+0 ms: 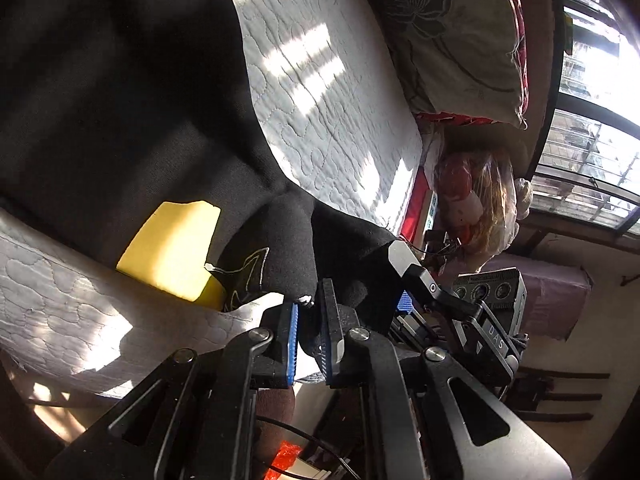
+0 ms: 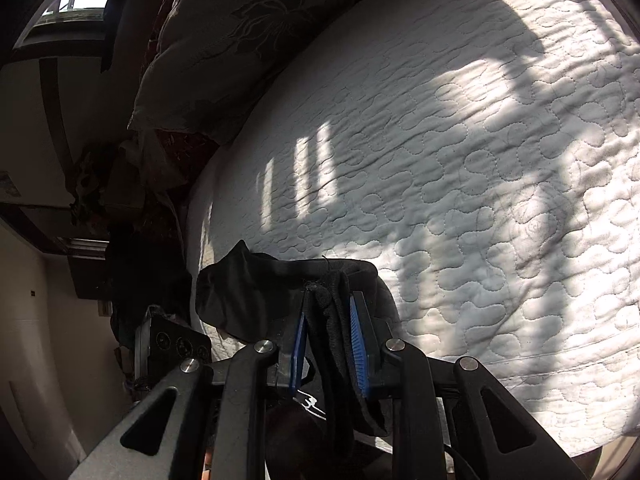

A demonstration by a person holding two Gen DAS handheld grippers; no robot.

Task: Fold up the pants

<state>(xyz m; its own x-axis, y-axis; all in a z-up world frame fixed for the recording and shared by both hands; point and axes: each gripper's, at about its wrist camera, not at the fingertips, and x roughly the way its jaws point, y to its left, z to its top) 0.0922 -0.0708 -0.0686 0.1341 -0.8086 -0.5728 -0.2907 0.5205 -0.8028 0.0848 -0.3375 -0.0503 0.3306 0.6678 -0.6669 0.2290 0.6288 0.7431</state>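
Note:
Black pants (image 1: pixel 120 100) with a yellow patch (image 1: pixel 172 248) lie spread on a white quilted mattress (image 1: pixel 328 92). My left gripper (image 1: pixel 310 312) is shut on a bunched black edge of the pants near the mattress edge. The right gripper's body shows in the left wrist view (image 1: pixel 424 284) just to the right, close beside it. In the right wrist view, my right gripper (image 2: pixel 328 312) is shut on a gathered fold of the black pants (image 2: pixel 280 292), which bunch up ahead of the blue pads (image 2: pixel 357 340).
A floral pillow (image 1: pixel 452 36) on a red cover lies at the bed's far side, also in the right wrist view (image 2: pixel 240 40). A plastic bag of items (image 1: pixel 476 208) stands beside the bed. Windows (image 1: pixel 592 80) are behind. The white mattress (image 2: pixel 480 160) spreads wide to the right.

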